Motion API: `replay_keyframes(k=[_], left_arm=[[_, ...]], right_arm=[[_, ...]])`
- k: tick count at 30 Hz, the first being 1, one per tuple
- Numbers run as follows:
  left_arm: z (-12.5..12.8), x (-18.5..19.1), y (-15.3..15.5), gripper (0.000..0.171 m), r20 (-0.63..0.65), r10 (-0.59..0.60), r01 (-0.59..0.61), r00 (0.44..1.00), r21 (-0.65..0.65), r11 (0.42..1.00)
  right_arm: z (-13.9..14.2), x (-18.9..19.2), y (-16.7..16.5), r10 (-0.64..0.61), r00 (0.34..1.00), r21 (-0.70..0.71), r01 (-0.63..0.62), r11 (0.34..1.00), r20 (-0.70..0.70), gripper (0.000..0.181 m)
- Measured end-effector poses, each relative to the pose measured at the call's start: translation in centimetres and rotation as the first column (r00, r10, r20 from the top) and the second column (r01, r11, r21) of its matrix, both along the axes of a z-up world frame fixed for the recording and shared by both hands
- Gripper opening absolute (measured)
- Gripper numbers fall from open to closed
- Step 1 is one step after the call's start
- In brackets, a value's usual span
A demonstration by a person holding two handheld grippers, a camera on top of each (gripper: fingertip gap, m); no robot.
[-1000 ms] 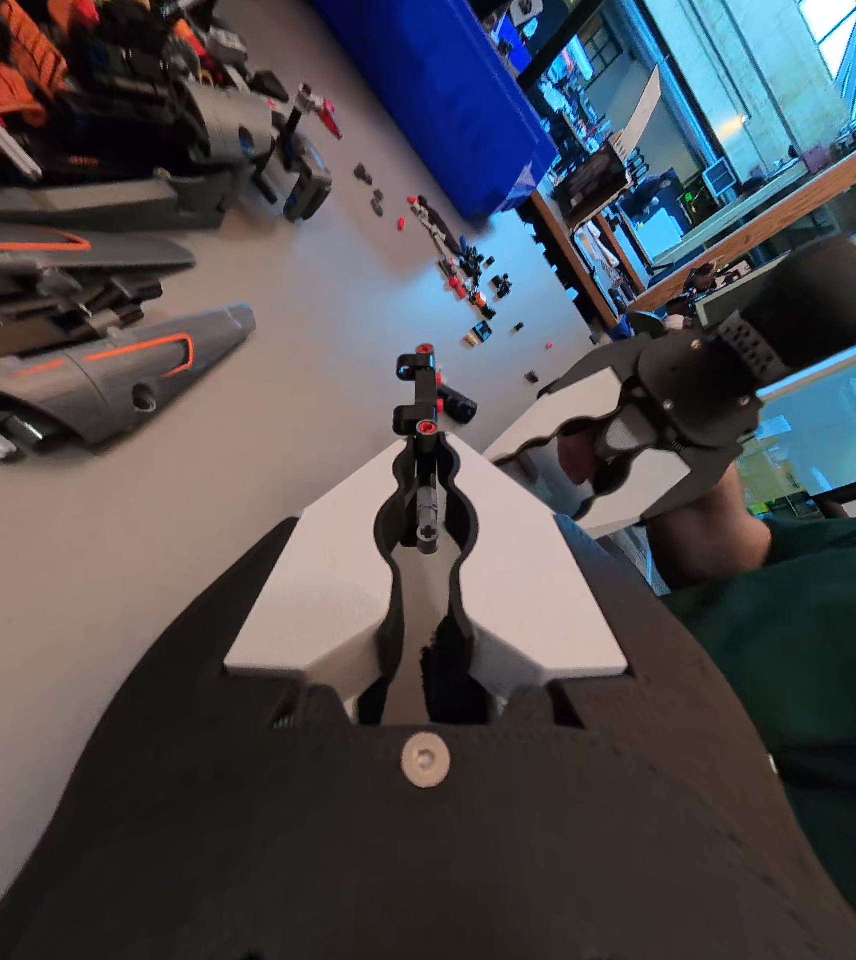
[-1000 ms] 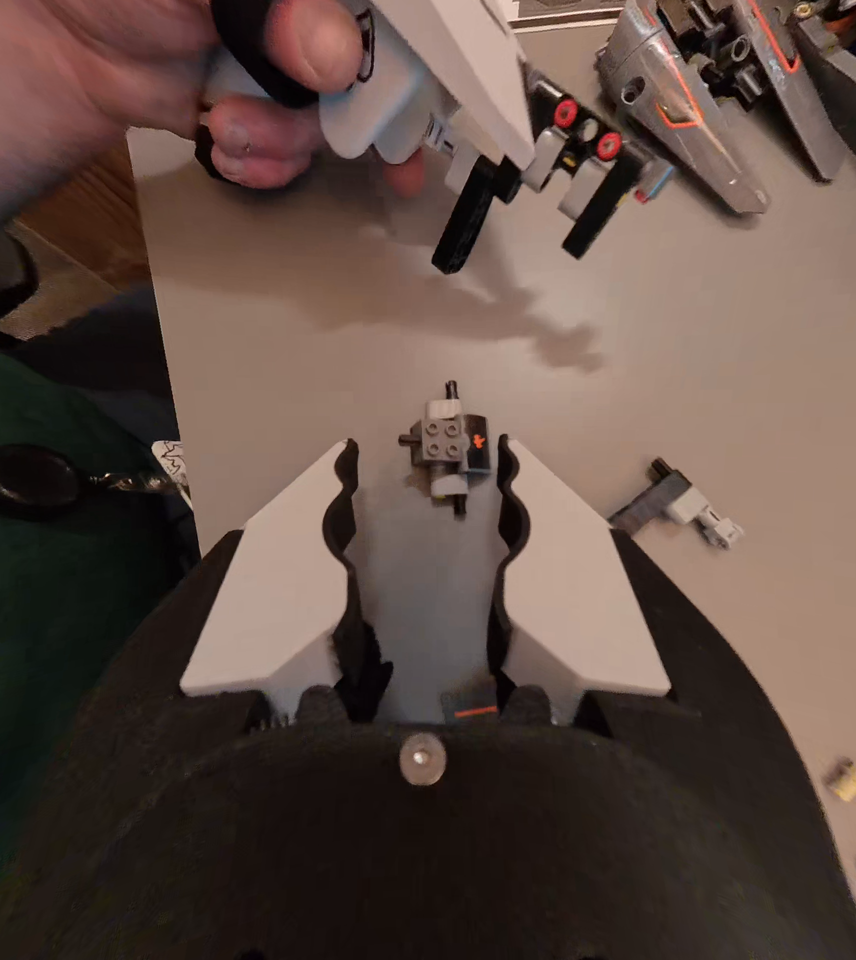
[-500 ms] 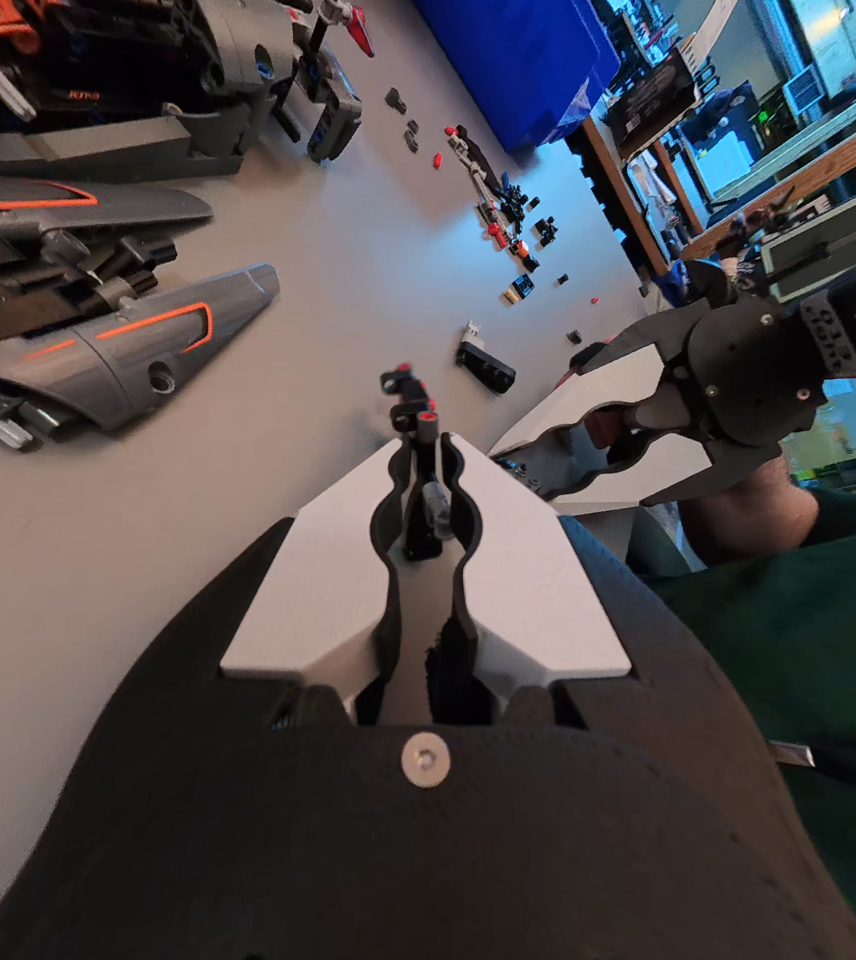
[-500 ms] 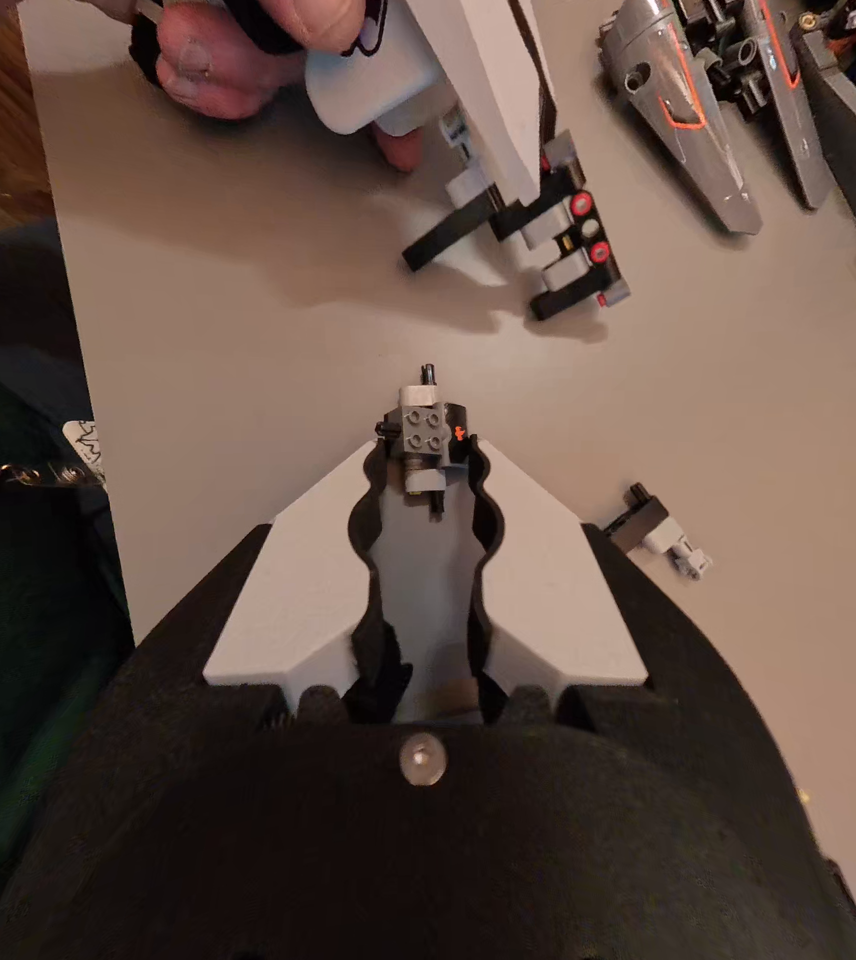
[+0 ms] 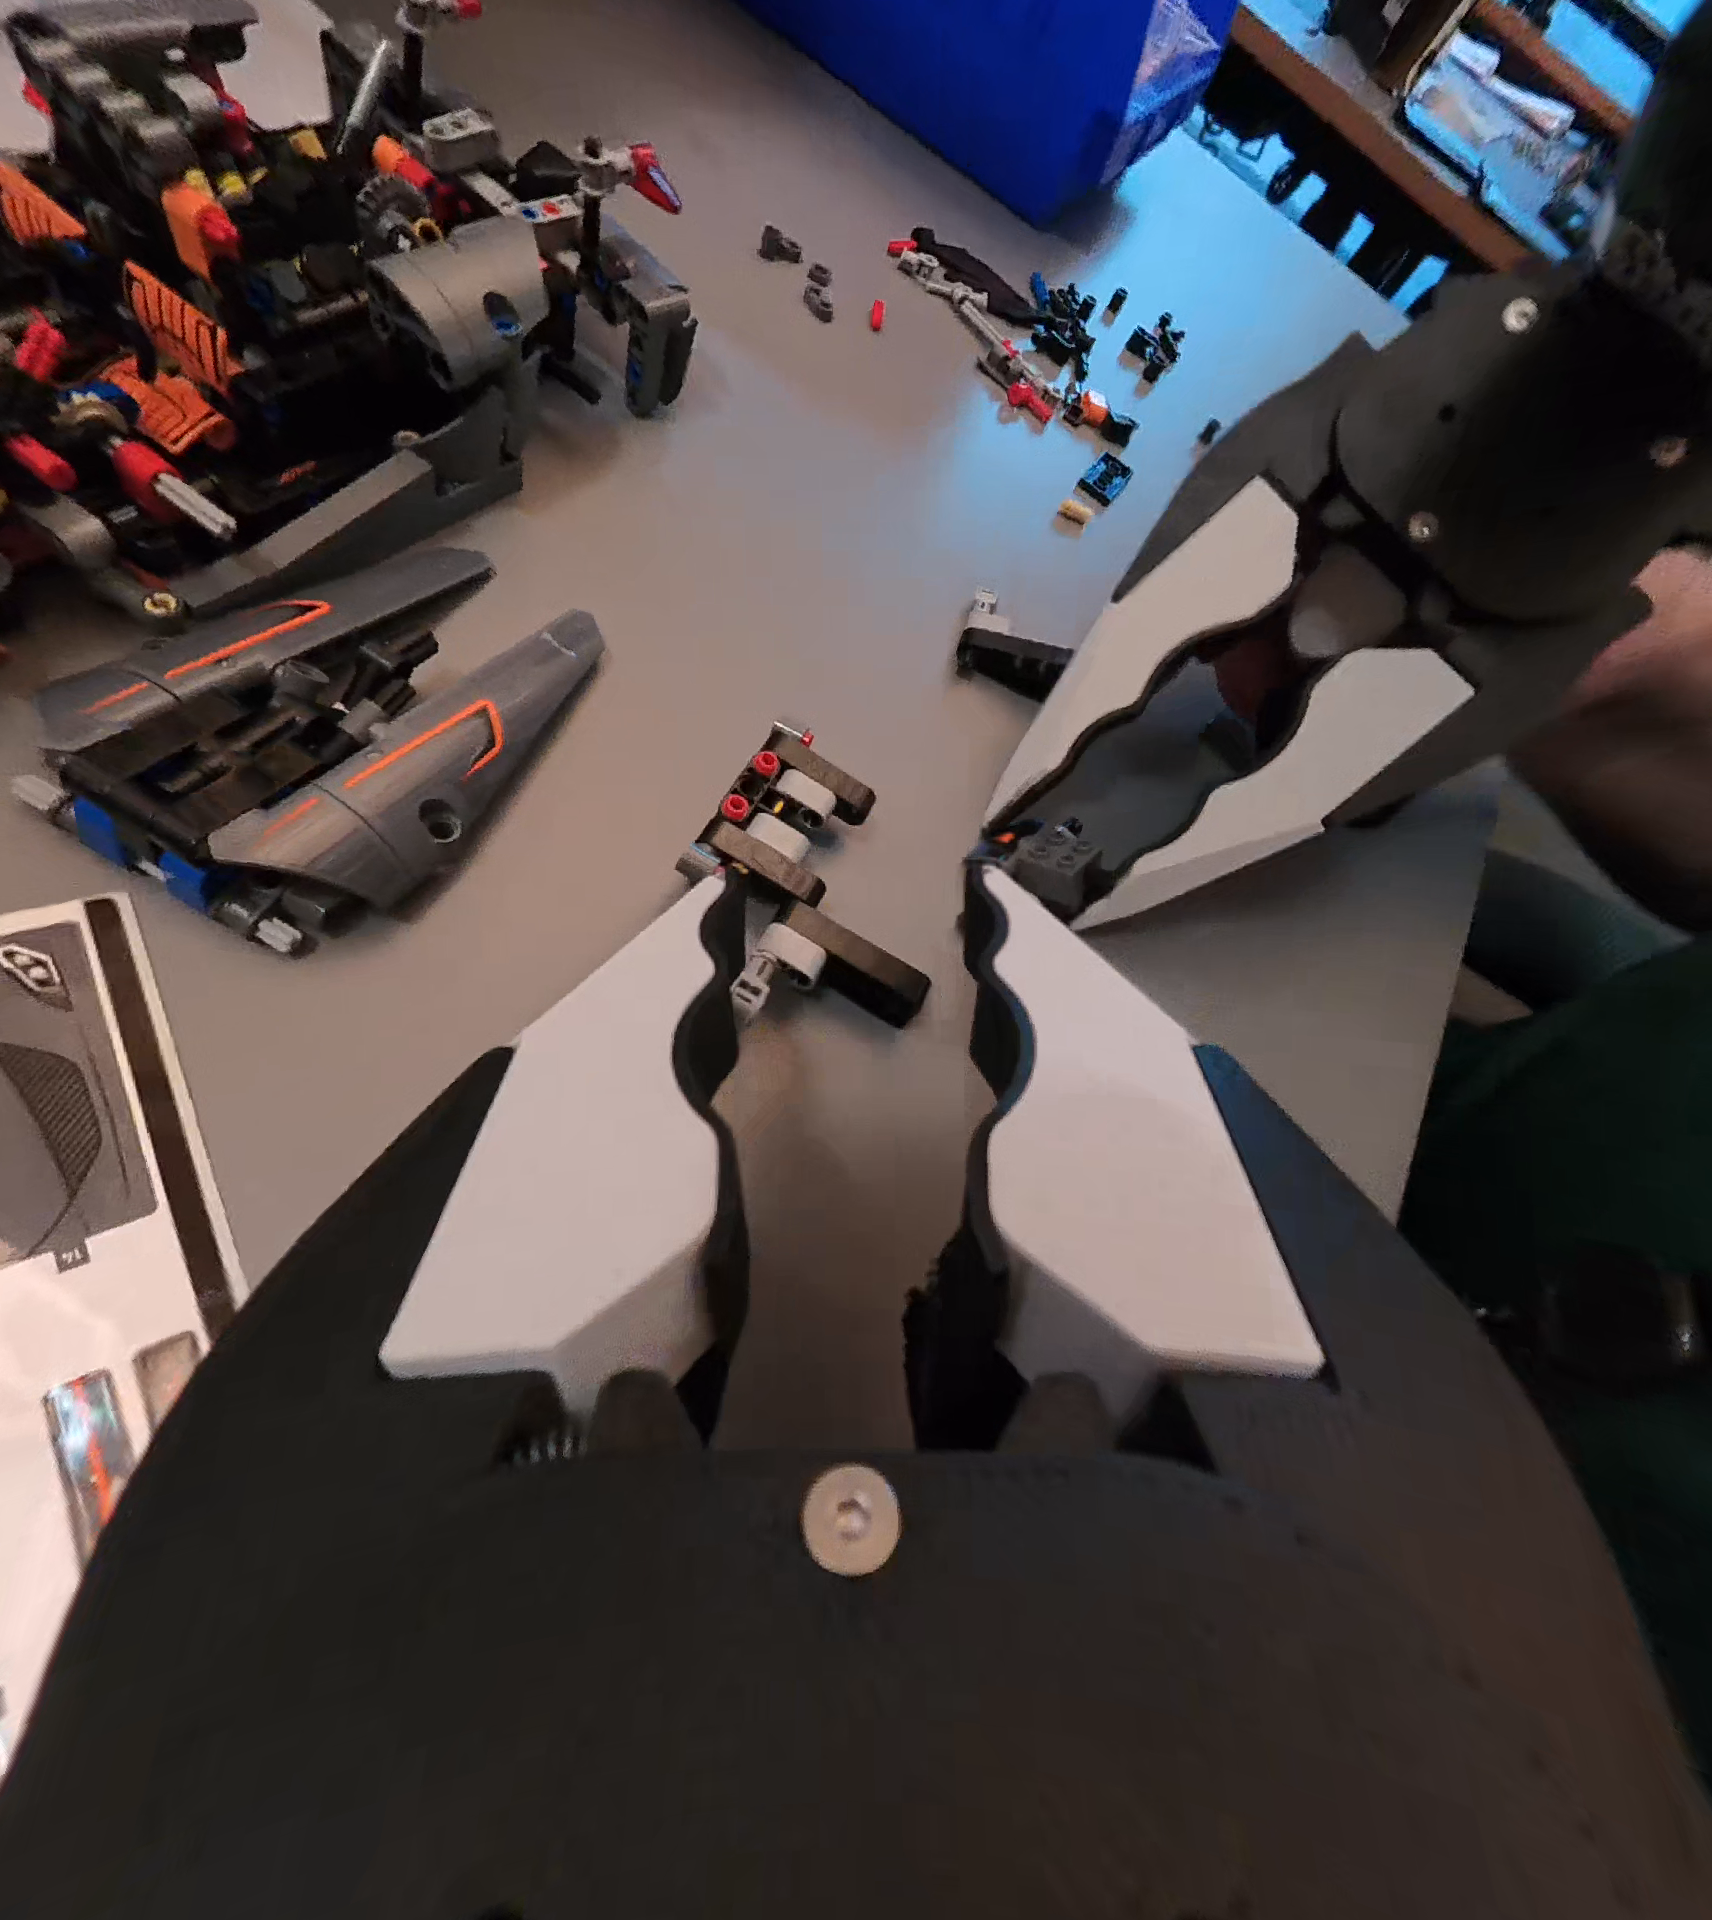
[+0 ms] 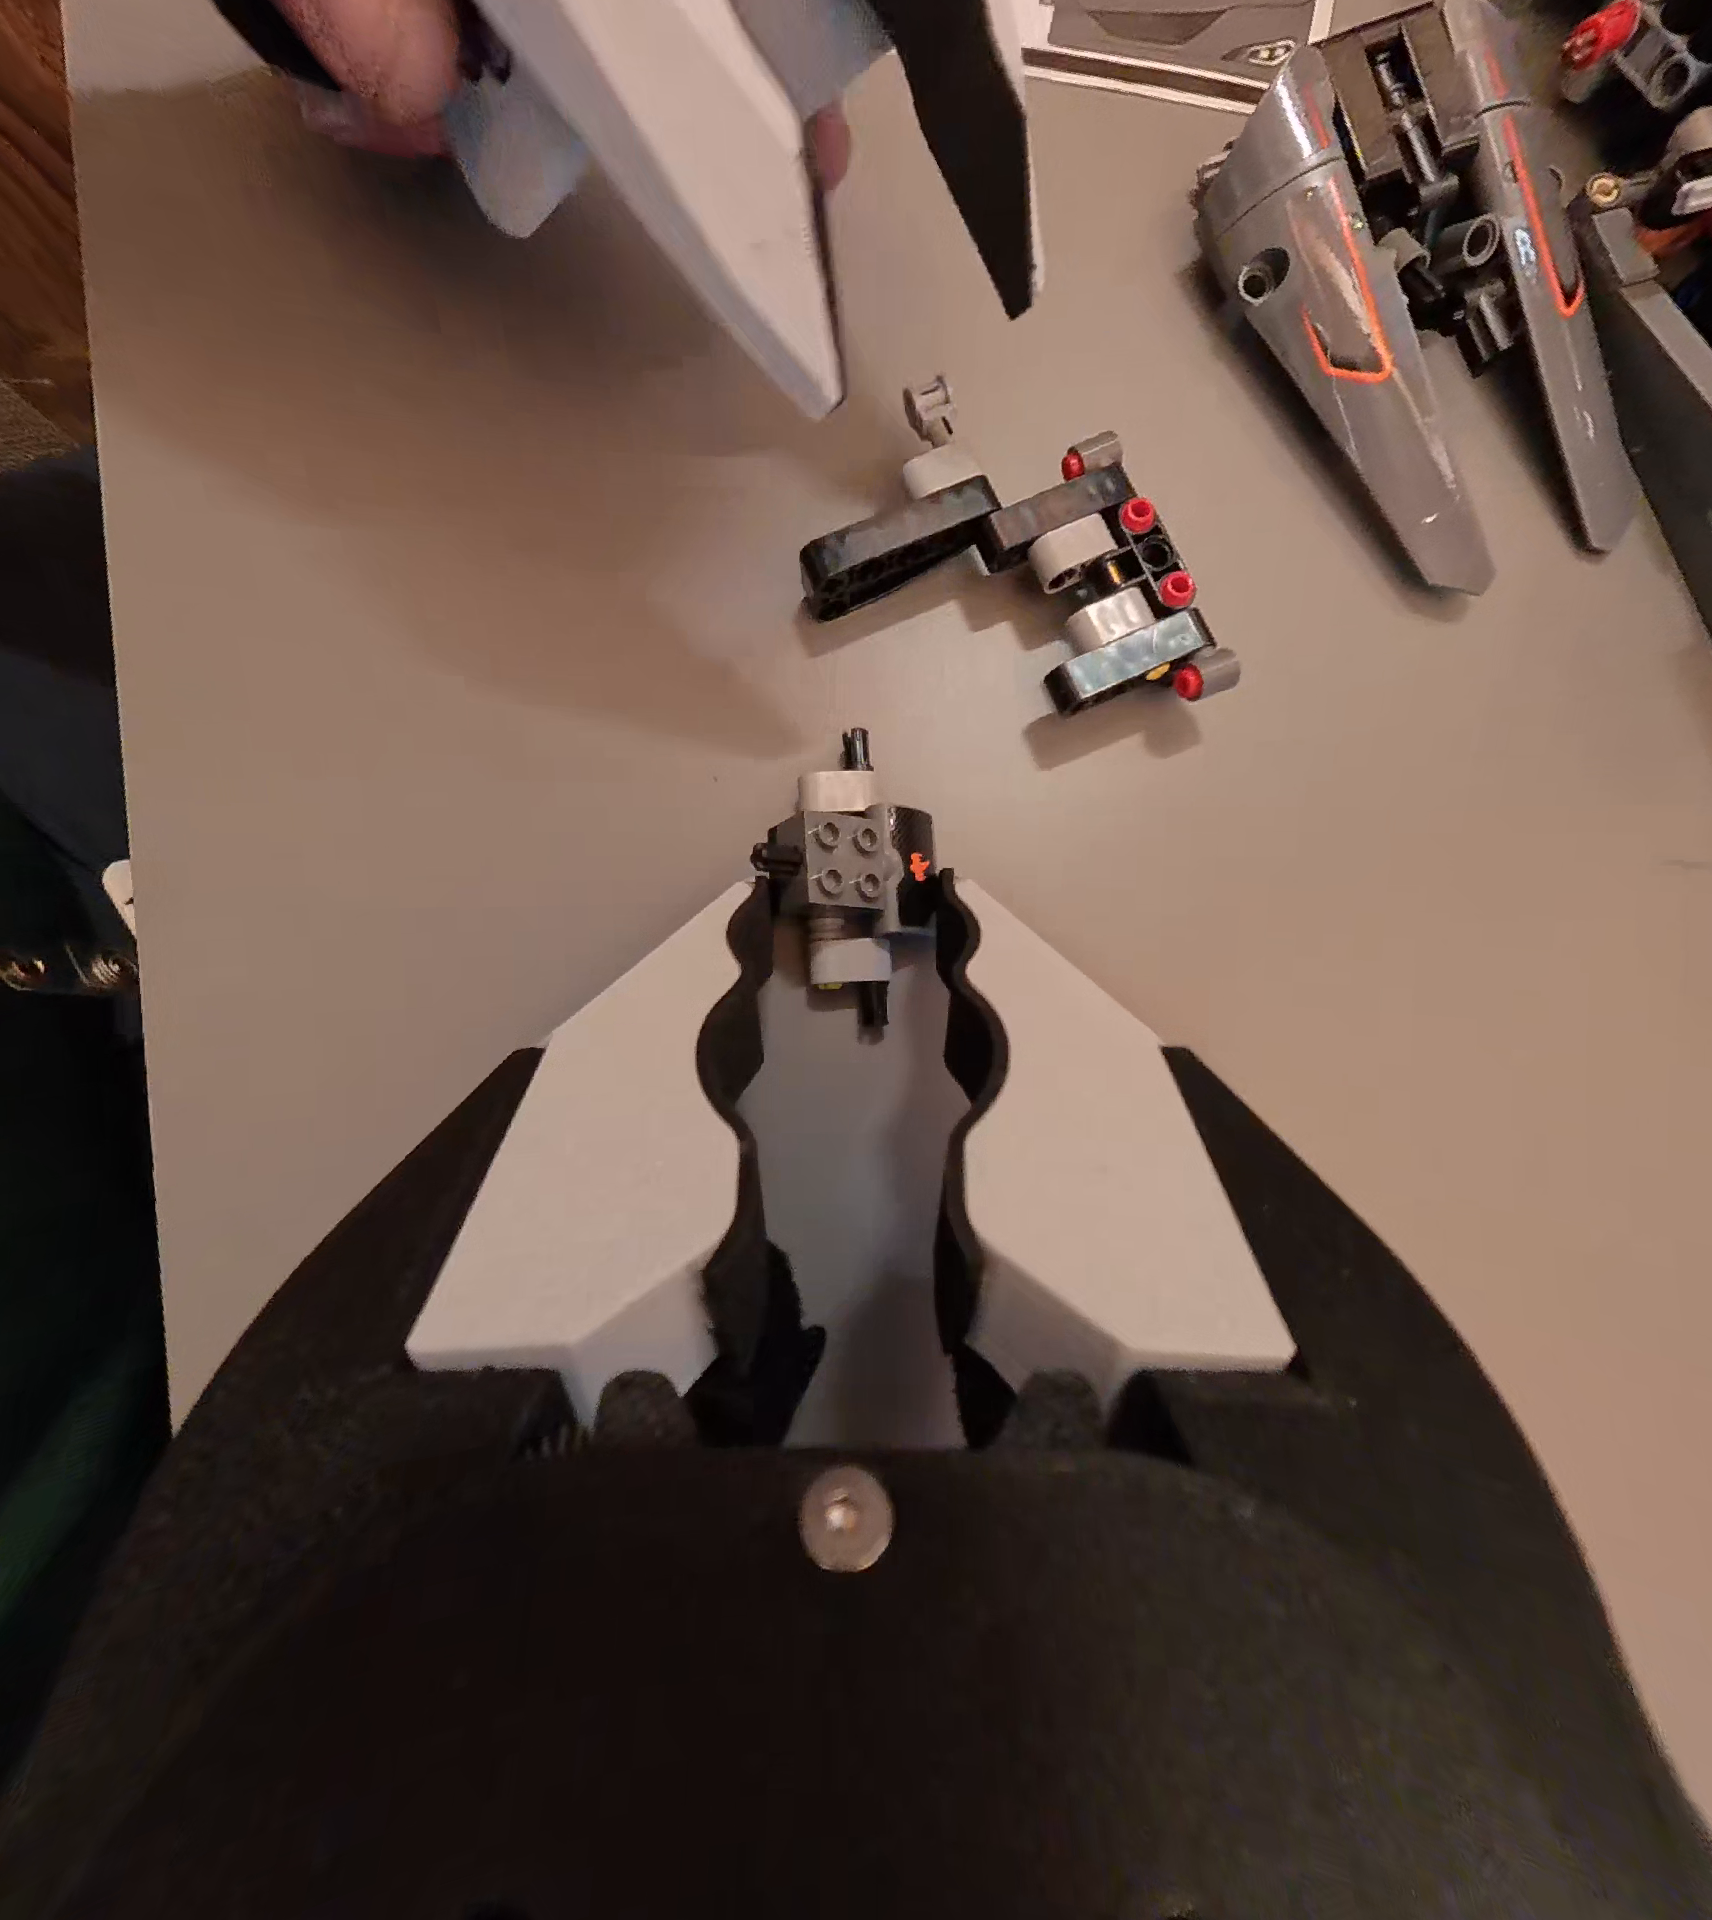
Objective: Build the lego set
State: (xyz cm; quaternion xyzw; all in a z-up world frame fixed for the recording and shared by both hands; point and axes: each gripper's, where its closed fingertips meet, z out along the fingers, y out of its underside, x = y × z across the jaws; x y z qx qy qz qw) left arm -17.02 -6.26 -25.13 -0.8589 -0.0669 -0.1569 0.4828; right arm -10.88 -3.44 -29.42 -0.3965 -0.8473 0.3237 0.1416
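Note:
A black beam sub-assembly with grey sleeves and red pins (image 5: 800,852) lies flat on the grey table (image 5: 831,520). It sits just beyond my left gripper (image 5: 847,883), which is open and empty. It also shows in the right wrist view (image 6: 1018,561), below the open left gripper (image 6: 919,358). My right gripper (image 6: 852,883) is shut on a small dark grey studded piece (image 6: 847,868) with light grey sleeves and a black axle. In the left wrist view the right gripper (image 5: 1023,868) holds that piece (image 5: 1060,857) close to my left fingertip.
A large black, orange and red car chassis (image 5: 208,312) stands at the far left. Grey body panels with orange stripes (image 5: 312,758) (image 6: 1403,312) lie near it. A sticker sheet (image 5: 31,1143), a small black-and-grey piece (image 5: 1008,644), scattered small parts (image 5: 1039,312) and a blue bin (image 5: 987,83) are around. Across from one pair of fingers to the other is roughly 9 centimeters.
My left gripper lowered the black beam sub-assembly onto the table, opened and let it go. My right gripper closed on the small grey studded piece.

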Motion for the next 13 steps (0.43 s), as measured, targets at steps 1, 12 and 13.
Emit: replay_keyframes(k=[1,12,13], left_arm=[[0.0,0.3,-0.1,0.043,-0.03,-0.02,0.021,0.999,0.001,1.0],[-3.0,1.3,0.0,0.05,-0.313,-0.163,0.128,0.936,-0.13,0.983],[-3.2,1.2,0.0,0.048,-0.31,-0.161,0.124,0.937,-0.137,0.983]], right_arm=[[0.0,-0.1,-0.1,0.007,1.0,-0.001,-0.007,1.0,-0.004,0.029],[0.0,-1.3,-0.7,0.066,0.997,0.013,-0.065,0.998,-0.031,0.029],[0.0,-1.3,-0.8,0.073,0.997,0.014,-0.073,0.997,-0.031,0.029]])
